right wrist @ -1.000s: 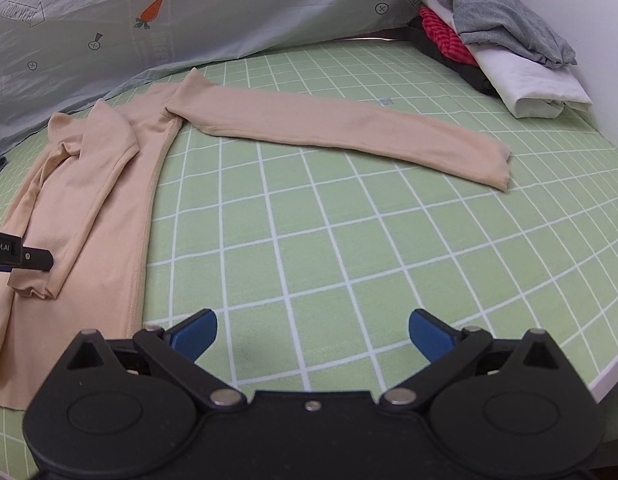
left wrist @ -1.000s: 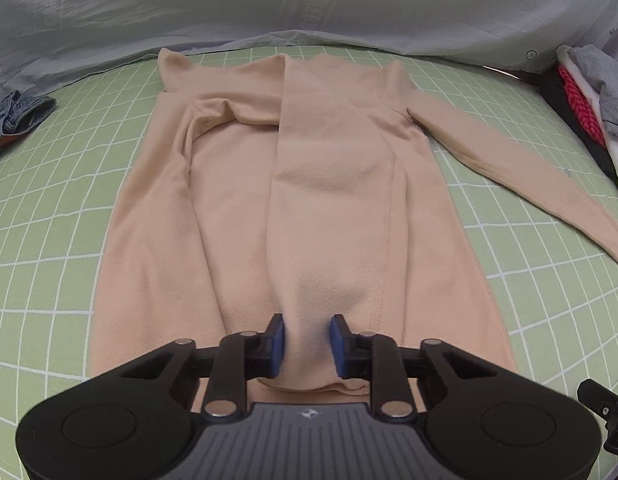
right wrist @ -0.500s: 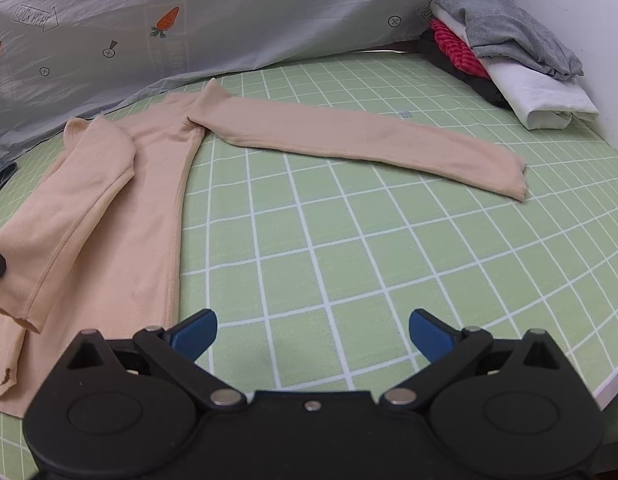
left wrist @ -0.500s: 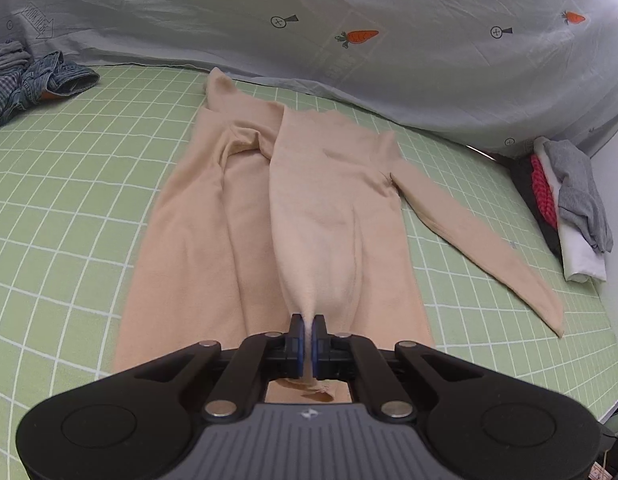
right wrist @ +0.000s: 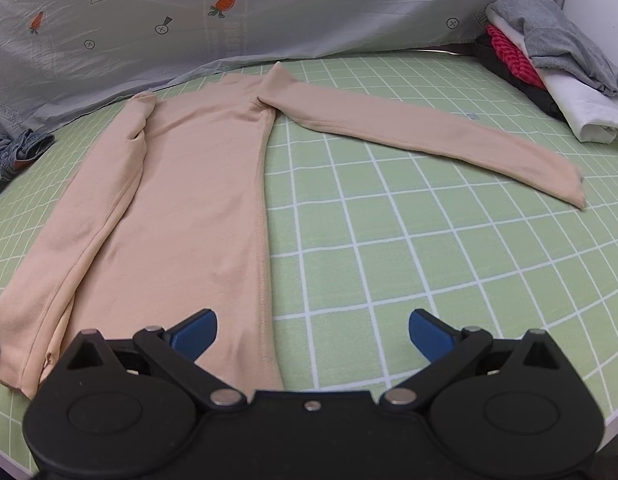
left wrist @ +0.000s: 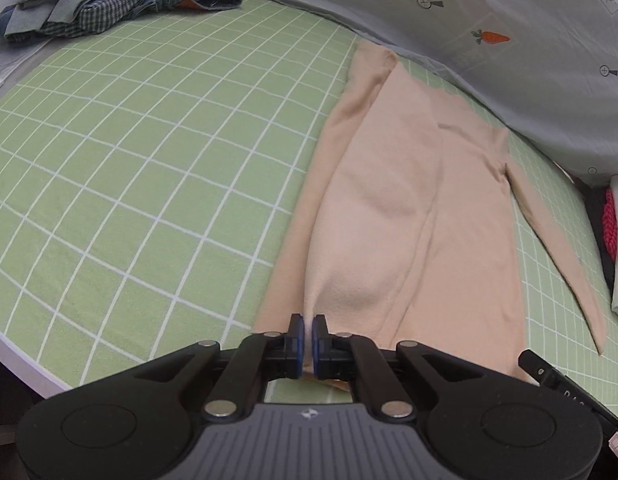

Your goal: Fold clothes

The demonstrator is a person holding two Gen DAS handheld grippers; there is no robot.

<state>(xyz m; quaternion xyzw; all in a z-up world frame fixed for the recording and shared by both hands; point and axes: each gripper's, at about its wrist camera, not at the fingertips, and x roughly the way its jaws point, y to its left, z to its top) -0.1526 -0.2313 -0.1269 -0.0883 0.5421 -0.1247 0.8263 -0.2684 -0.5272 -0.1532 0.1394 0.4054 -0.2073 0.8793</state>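
A beige long-sleeved top (left wrist: 449,208) lies flat on the green checked mat (left wrist: 129,152), hem towards me. Its left sleeve is folded over the body. My left gripper (left wrist: 308,326) is shut on that sleeve's cuff near the hem and lifts the cloth slightly. In the right wrist view the top (right wrist: 189,208) fills the left half and its other sleeve (right wrist: 429,136) stretches out to the right. My right gripper (right wrist: 311,328) is open and empty, above the hem's right corner.
A pile of denim and checked clothes (left wrist: 101,4) lies at the mat's far left. A stack of folded clothes (right wrist: 549,60), grey, red and white, sits at the far right. A grey carrot-print sheet (right wrist: 269,8) hangs behind. The mat's front edge (left wrist: 17,368) is close.
My left gripper shut on the folded sleeve's cuff and swung left with it. My right gripper moved left, over the hem's right corner, and stayed open.
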